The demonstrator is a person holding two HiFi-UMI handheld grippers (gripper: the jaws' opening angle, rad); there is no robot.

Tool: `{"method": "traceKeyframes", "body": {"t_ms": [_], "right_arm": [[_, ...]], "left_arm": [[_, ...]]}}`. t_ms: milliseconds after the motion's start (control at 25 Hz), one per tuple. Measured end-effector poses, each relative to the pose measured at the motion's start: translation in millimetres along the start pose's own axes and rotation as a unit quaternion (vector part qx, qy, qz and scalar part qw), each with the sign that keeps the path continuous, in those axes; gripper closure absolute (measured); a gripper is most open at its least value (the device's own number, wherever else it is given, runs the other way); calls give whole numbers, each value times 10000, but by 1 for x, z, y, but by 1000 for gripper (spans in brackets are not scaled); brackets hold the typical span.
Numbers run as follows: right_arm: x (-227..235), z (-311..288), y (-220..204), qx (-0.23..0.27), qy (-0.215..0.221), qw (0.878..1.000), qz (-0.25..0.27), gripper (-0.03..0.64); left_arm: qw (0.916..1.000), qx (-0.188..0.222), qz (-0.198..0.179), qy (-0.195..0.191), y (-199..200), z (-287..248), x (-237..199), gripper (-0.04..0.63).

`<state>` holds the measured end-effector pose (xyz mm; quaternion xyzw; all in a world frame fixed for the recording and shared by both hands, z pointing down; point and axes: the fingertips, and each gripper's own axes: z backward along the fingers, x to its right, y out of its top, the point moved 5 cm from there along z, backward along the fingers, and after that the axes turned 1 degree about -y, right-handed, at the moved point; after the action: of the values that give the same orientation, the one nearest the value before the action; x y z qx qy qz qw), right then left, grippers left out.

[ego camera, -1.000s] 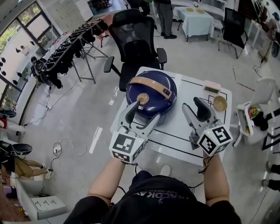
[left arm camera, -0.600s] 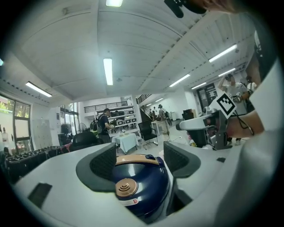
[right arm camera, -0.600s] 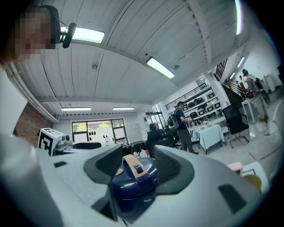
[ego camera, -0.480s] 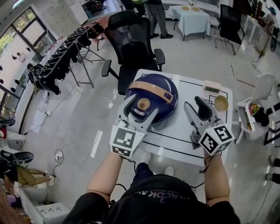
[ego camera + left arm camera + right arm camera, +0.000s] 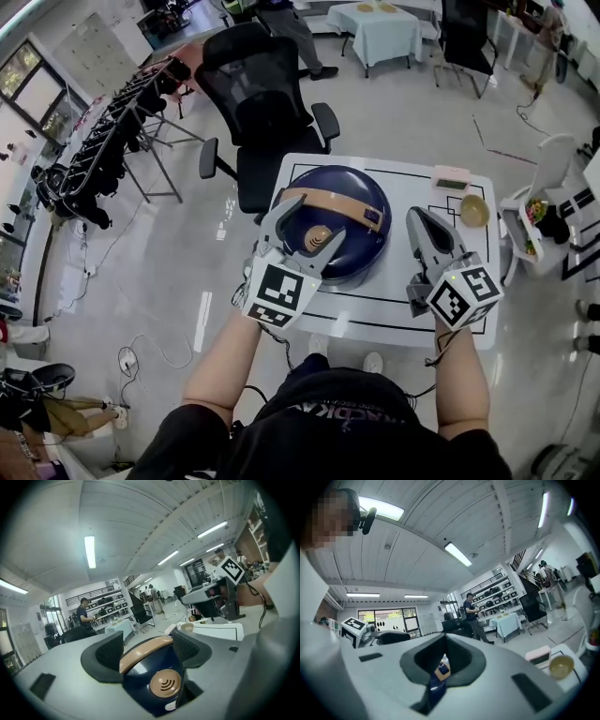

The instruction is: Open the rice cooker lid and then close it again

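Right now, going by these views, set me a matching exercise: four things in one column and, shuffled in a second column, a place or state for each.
Things
1. rice cooker lid
2. left gripper
3. right gripper
4. small bowl

Places or states
A. jaws together, nothing held
B. near the far right corner of the table, beside a pink box
C. closed, with a tan handle across it
D. jaws apart, one on either side of the round vent cap

Pairs: 1-C, 2-D, 3-A, 4-B

Note: the right gripper's jaws have just been closing, with nothing between them.
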<state>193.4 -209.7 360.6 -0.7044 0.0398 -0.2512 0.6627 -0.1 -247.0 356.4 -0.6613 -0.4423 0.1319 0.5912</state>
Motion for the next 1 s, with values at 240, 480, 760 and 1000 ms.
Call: {"method": "traceKeyframes", "body": {"t_ms": [240,480,760,1000], "right_arm": [[-12,-19,-5,-67,-104,9999,-29,615],[-11,-31,-14,-322,-359,9986,-198,615],[-13,-44,-31,-630,-549,9962,-240,615],[-14,-57,-43,-891,-689,9933,-272,615]], "left_arm": [[9961,-290,-714,-440,-19,-17,-14,270],[9838,-514,-1514,-808,-27,-36,-13,267],[9746,-537,-1894,-1066,-31,-52,-13,267],[9647,-566,-2256,-1232,-32,-63,-10,268]]}}
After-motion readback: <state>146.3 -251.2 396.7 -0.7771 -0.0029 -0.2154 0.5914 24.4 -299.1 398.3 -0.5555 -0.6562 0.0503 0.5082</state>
